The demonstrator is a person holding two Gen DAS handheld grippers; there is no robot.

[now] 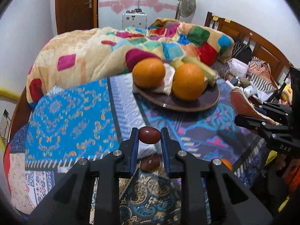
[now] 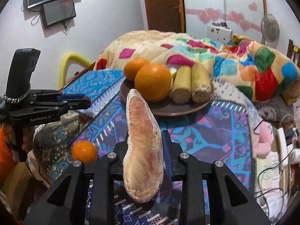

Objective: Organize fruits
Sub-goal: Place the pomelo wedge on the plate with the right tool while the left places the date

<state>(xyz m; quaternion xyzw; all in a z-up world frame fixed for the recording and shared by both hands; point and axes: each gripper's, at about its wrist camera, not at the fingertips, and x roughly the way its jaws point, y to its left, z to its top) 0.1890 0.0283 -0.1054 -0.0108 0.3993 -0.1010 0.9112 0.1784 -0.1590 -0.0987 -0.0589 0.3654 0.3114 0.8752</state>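
At the right edge of the left wrist view, the right gripper [image 1: 243, 120] is cut off, and the pomelo wedge [image 1: 245, 103] it holds is partly hidden behind it. The small orange [image 1: 226, 164], lower right, is mostly covered by the left gripper [image 1: 149, 137]. On the plate [image 1: 176, 105], the bananas [image 1: 198, 67] are blurred and partly hidden by the oranges [image 1: 187, 84].

oranges [image 1: 188, 81] orange | plate [image 1: 187, 106] brown | bedspread [image 1: 75, 112] blue-patterned
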